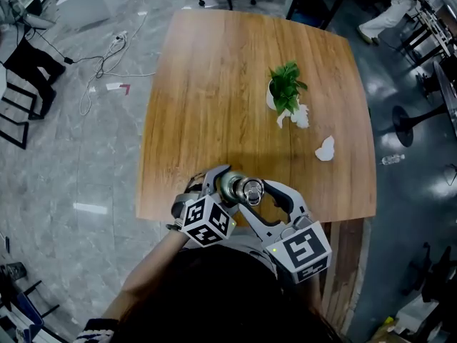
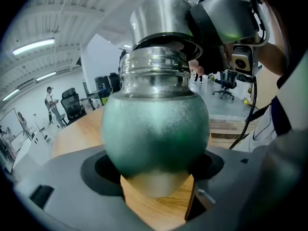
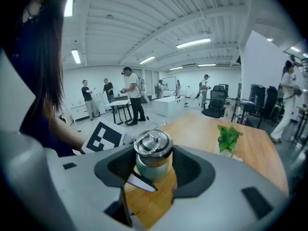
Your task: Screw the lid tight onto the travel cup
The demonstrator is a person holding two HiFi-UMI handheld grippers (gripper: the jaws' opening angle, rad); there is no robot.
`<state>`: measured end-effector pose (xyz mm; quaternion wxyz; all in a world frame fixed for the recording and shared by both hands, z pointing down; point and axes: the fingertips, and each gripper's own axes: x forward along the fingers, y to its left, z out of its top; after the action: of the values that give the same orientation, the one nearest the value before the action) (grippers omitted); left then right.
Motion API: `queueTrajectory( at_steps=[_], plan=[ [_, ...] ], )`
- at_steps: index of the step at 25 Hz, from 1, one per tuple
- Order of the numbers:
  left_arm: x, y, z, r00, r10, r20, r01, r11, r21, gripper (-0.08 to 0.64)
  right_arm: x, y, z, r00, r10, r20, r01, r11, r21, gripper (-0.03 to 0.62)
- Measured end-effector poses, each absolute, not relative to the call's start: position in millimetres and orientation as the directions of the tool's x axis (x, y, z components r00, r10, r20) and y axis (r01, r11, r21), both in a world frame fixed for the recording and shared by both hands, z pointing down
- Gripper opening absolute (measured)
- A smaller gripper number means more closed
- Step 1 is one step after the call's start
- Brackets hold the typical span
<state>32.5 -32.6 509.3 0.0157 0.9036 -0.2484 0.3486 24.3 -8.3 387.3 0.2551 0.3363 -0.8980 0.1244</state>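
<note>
Head view: round green metal travel cup (image 1: pixel 228 185) w/ shiny steel lid (image 1: pixel 251 189) sits over the near edge of the light wooden table (image 1: pixel 214 84), caught btwn both grippers, close to the person's body. Whether its base touches the wood, can't tell.

Left gripper (image 2: pixel 154 177): jaws closed on the cup's bulging green body, which fills the gap btwn them; steel neck and lid rise above, table wood shows below the base.

Right gripper (image 3: pixel 153 165): jaws set wide and clamped round the lid, one black pad on each side, lid's ring handle facing the camera. The lid sits on the cup's mouth; how far it's screwed down, can't tell.

Further back on the table, well apart from the cup: small leafy green plant (image 1: pixel 286 84) in a white pot (image 1: pixel 273 100), a white crumpled scrap (image 1: pixel 300 116) just beside the pot, and another crumpled white tissue (image 1: pixel 326 148) nearer the right edge.
</note>
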Motion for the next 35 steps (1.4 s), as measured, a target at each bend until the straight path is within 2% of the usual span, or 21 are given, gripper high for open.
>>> queueTrajectory(
  at_steps=[19, 28, 32, 35],
  plan=[
    [37.7, -27.3, 504.3, 0.676, -0.407, 0.615, -0.434, -0.894, -0.114, 0.387, 10.8, -9.6, 399.9, -0.652, -0.506, 0.565, -0.664, 0.741, -0.103, 0.244],
    [35.3, -26.6, 507.6, 0.689, -0.374, 0.621, -0.410, -0.907, -0.091, 0.387, 5.8, -10.2, 399.6, -0.706, -0.484, 0.517, -0.645, 0.742, -0.186, 0.245],
    [37.7, -18.5, 504.9, 0.725, -0.312, 0.614, -0.343, -0.937, -0.071, 0.387, 5.7, -1.3, 390.4, -0.750, -0.452, 0.483, -0.598, 0.776, -0.201, 0.250],
    [41.6, -2.5, 502.8, 0.769, -0.192, 0.610, -0.194, -0.979, -0.064, 0.387, 5.5, 6.2, 382.3, -0.789, -0.415, 0.452, -0.540, 0.820, -0.190, 0.261]
  ],
)
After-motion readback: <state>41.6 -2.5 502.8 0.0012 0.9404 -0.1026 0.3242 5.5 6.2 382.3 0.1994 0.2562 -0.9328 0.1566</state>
